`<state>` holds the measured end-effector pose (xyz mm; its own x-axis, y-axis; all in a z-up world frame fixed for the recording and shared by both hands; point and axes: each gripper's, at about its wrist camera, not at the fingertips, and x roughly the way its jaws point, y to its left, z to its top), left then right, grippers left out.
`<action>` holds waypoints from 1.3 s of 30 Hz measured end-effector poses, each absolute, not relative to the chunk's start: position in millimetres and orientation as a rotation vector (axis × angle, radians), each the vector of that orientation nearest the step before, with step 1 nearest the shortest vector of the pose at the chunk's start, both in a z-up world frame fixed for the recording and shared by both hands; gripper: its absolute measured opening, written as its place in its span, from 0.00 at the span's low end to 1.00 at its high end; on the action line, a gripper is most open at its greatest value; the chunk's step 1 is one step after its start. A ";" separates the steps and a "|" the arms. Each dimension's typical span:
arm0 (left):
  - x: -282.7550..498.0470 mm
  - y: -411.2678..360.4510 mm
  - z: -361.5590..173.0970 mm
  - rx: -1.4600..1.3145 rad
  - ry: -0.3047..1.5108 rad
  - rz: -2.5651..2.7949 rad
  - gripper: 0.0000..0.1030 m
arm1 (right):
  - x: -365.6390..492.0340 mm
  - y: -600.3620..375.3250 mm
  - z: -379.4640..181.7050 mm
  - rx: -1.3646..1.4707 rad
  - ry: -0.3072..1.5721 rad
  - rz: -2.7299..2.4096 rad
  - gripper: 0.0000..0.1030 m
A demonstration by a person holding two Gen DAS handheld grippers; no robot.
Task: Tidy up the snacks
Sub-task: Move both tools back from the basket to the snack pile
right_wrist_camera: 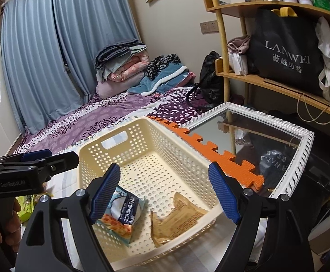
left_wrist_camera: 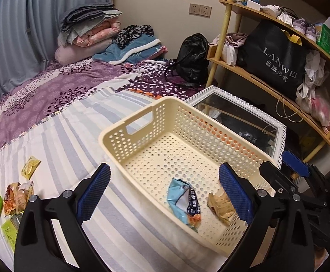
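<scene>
Both the left hand-held gripper (left_wrist_camera: pixel 165 195) and right hand-held gripper (right_wrist_camera: pixel 165 195) hover wide and empty over the cream basket (left_wrist_camera: pixel 142 122) on the bed (left_wrist_camera: pixel 51 136), where the blue snack packet (left_wrist_camera: pixel 183 204) and brown snack packet (left_wrist_camera: pixel 221 206) lie, probably so loose snacks (left_wrist_camera: pixel 17 197) beside it are collected together.

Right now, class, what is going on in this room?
A person is sorting snacks into a cream basket on a bed, with a gripper in each hand. Two packets already lie in it, a blue one and a tan one. Both the left gripper and the right gripper hang above the basket, jaws open and empty. More packets wait on the striped sheet.
</scene>
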<state>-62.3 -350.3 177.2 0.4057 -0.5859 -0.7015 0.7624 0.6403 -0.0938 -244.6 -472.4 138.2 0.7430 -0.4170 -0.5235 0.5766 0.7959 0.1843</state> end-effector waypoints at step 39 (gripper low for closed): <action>4.6 -183.9 169.2 0.181 0.785 -0.516 0.97 | -143.8 -353.1 141.4 0.248 0.569 -0.243 0.85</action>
